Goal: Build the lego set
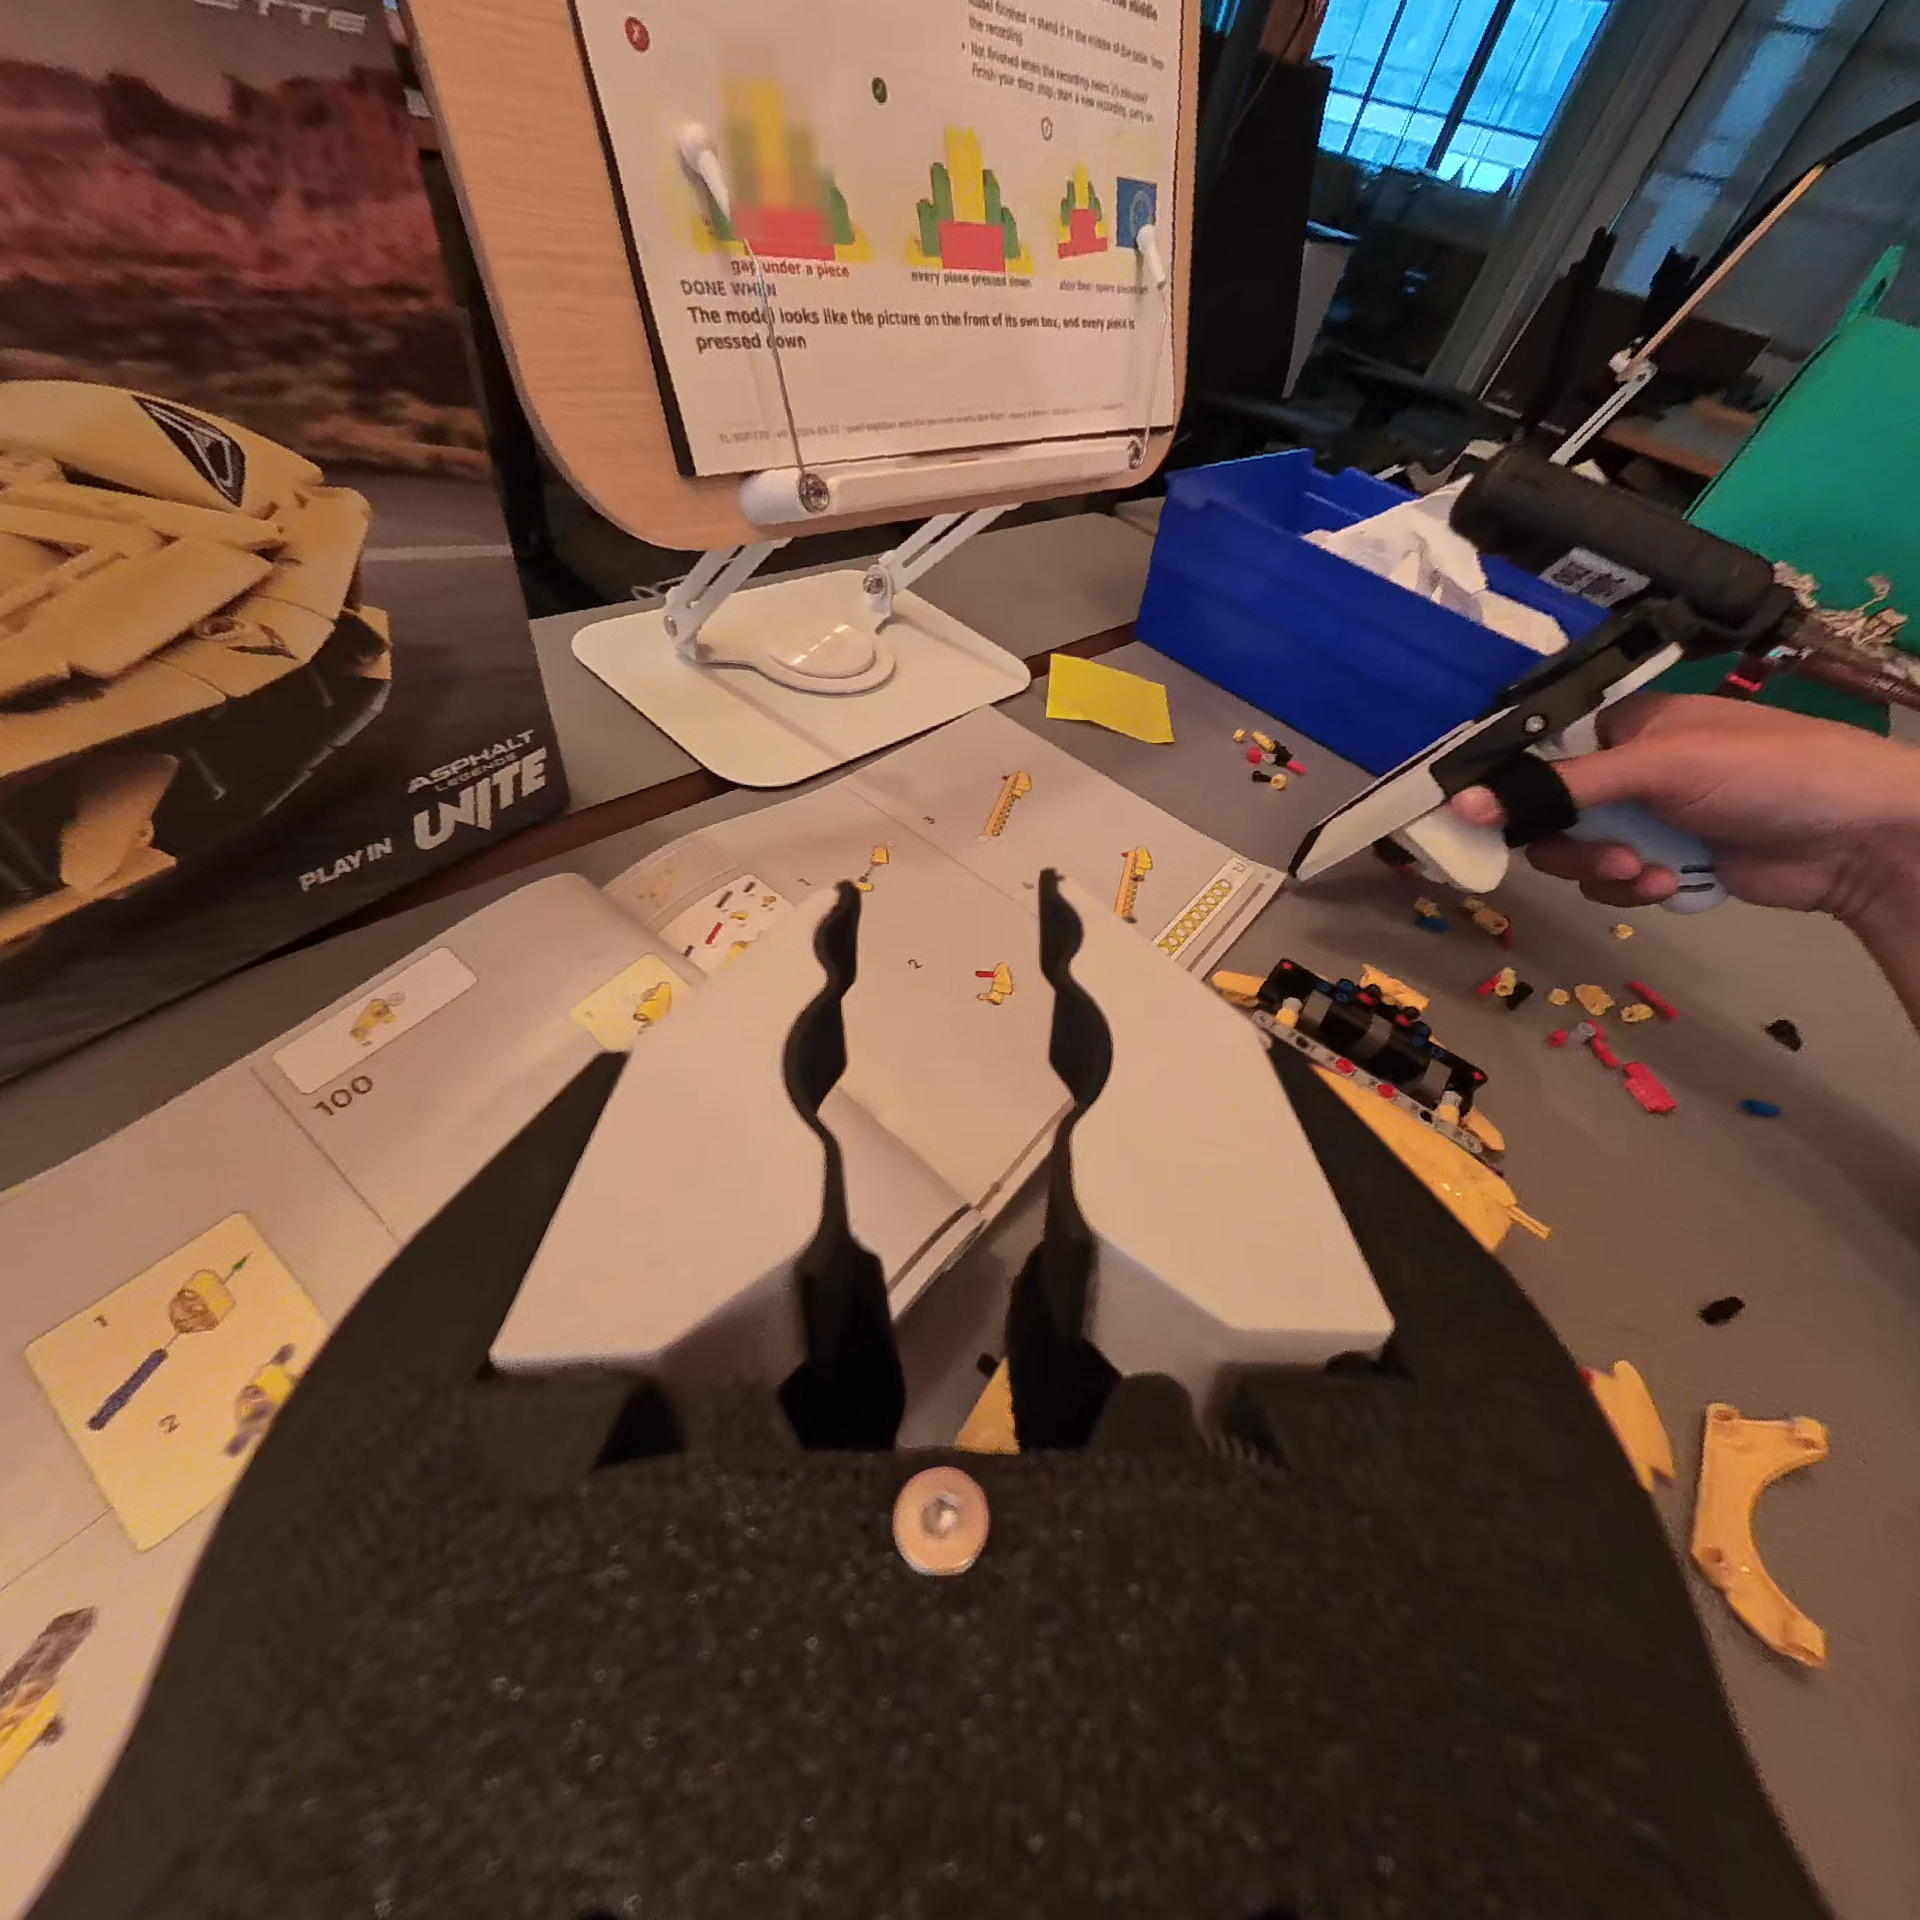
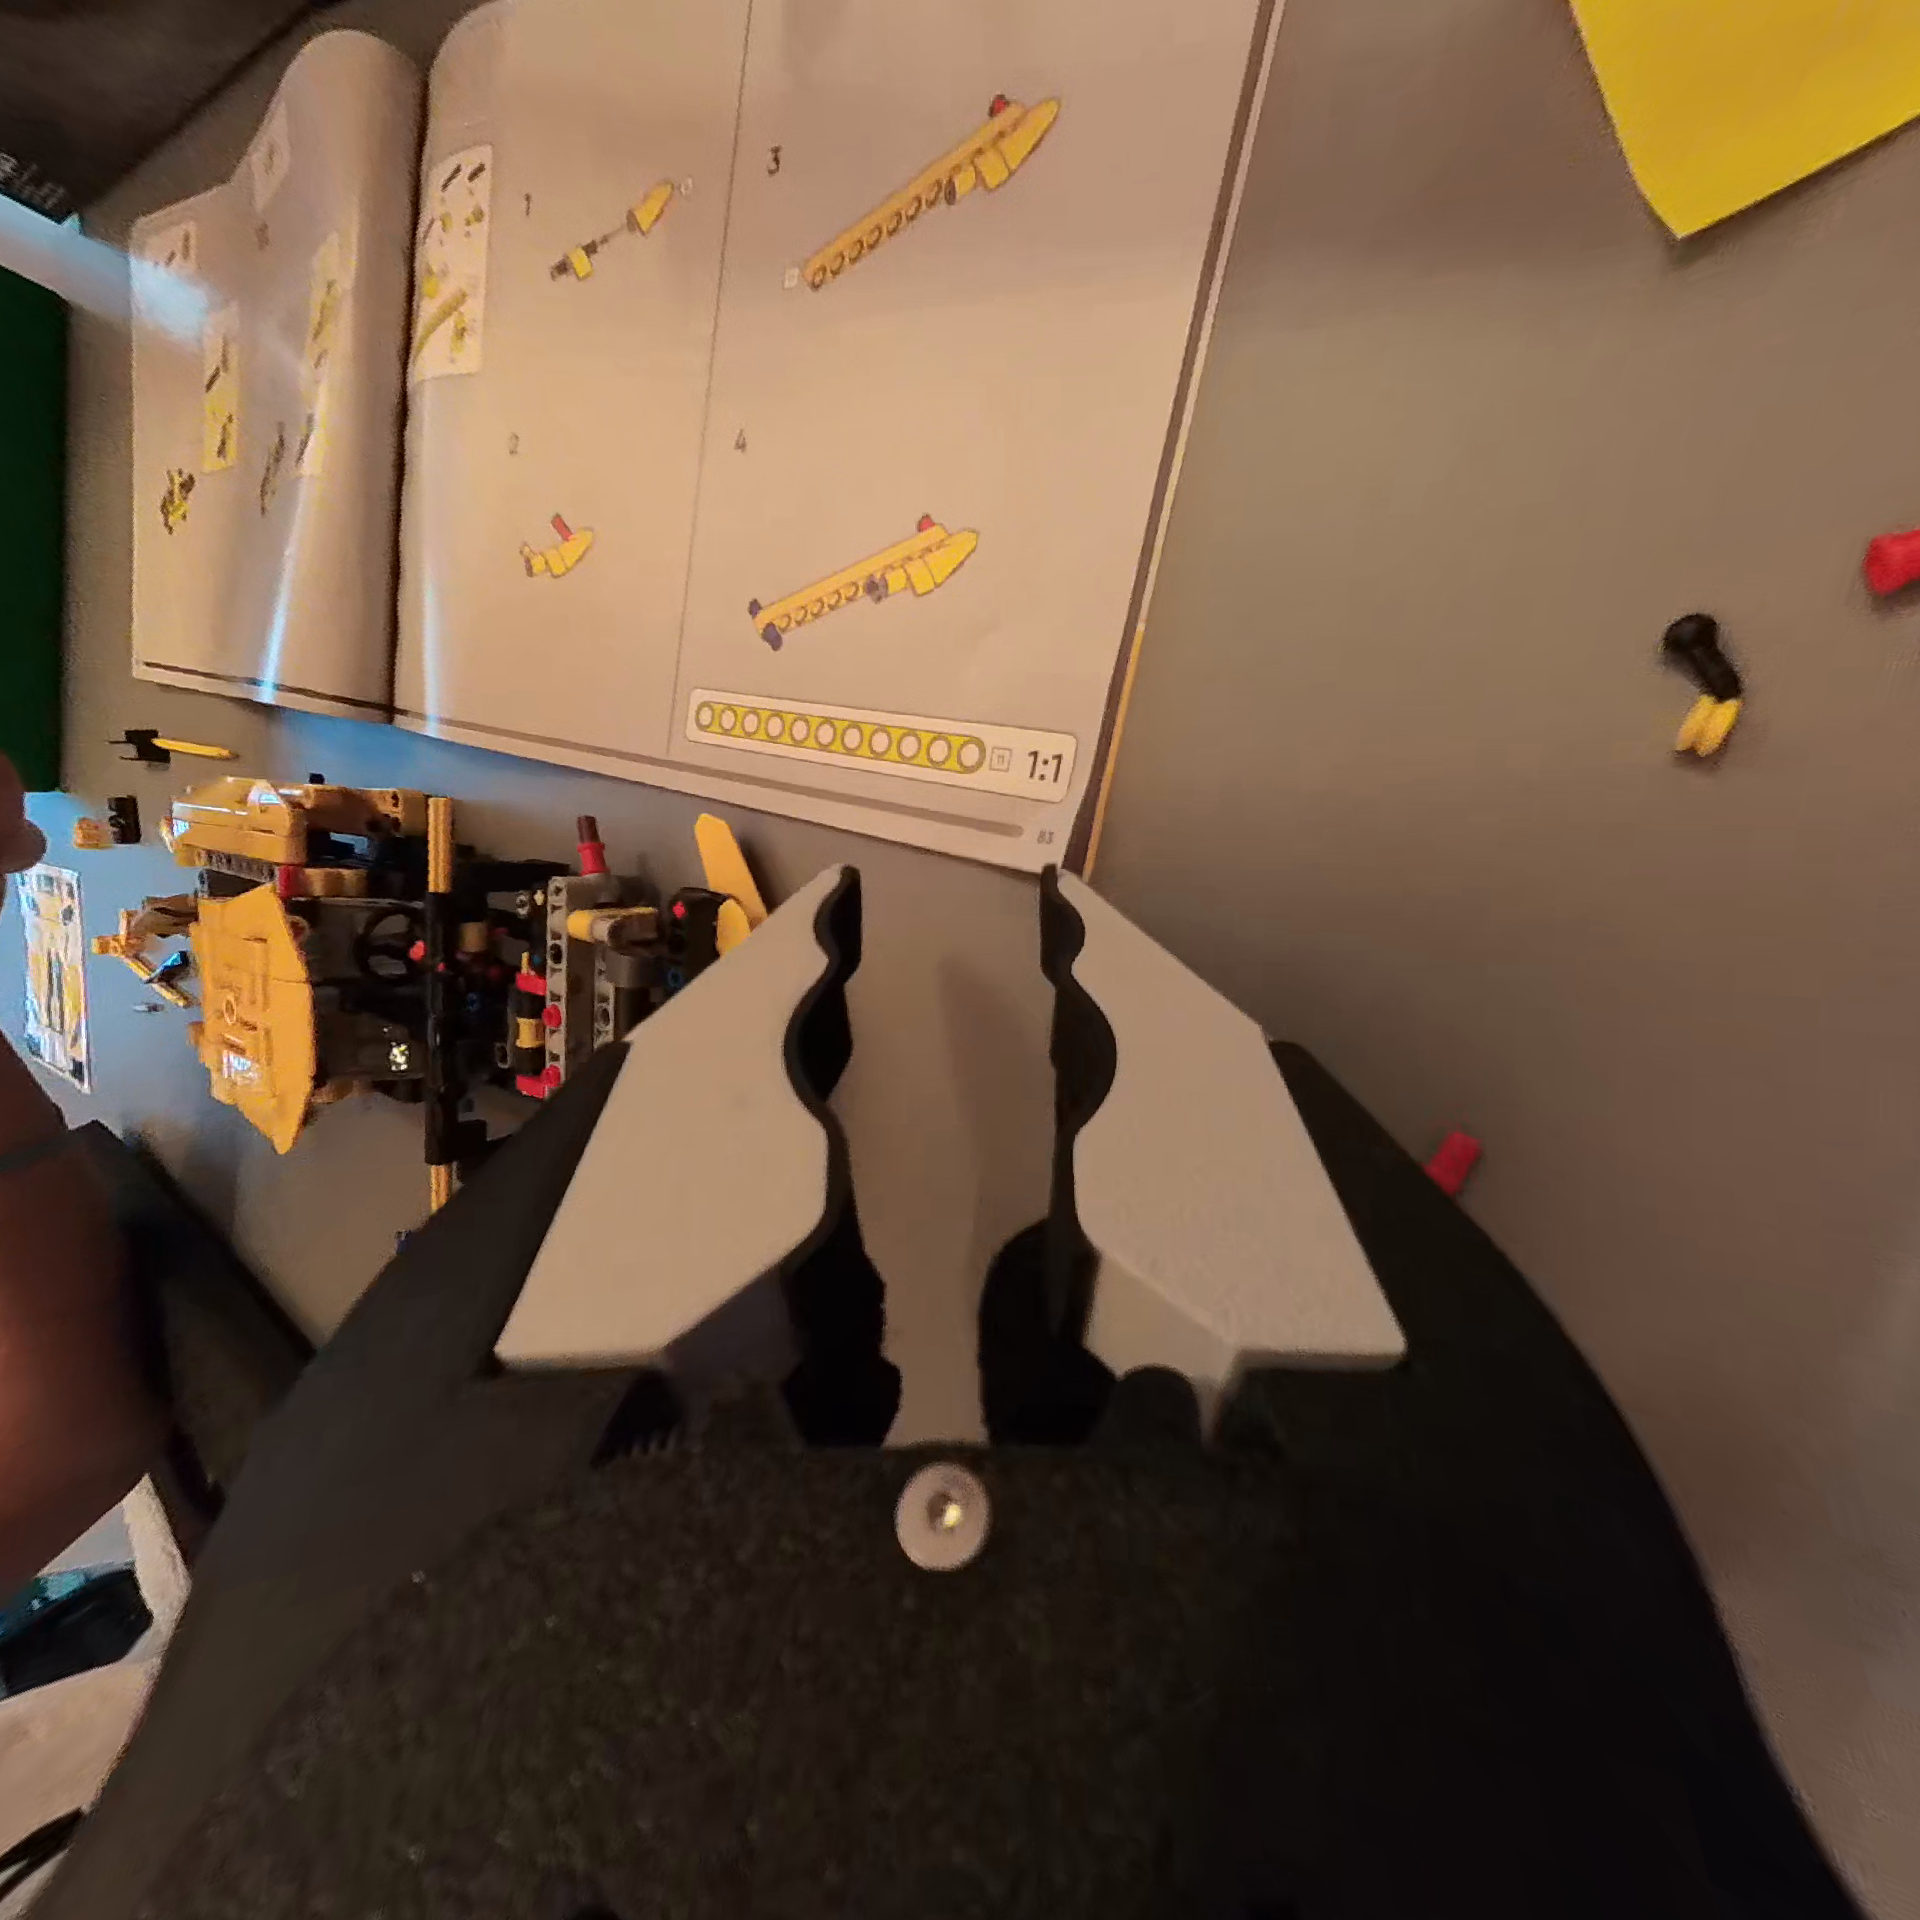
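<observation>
Your half-built yellow and black lego model (image 2: pixel 343 977) lies on the grey desk (image 2: pixel 1455 935) just below the open instruction booklet (image 2: pixel 831 416), with a curved yellow panel (image 1: pixel 1756 1527) lying apart from it nearer you and small red, yellow and black pins (image 1: pixel 1600 1029) scattered to its right. Your left hand-held gripper (image 1: pixel 951 894) hovers over the booklet's pages with its fingers spread and nothing between them. Your right hand-held gripper (image 2: pixel 951 883) points down at the bare desk by the booklet's lower corner, also spread and empty; a black and yellow pin (image 2: pixel 1704 686) and a red pin (image 2: pixel 1891 561) lie well to its right. Behind stand the set's box (image 1: pixel 239 520), a sheet on a stand (image 1: pixel 831 260), a yellow paper (image 1: pixel 1107 696) and a blue bin (image 1: pixel 1299 613)
</observation>
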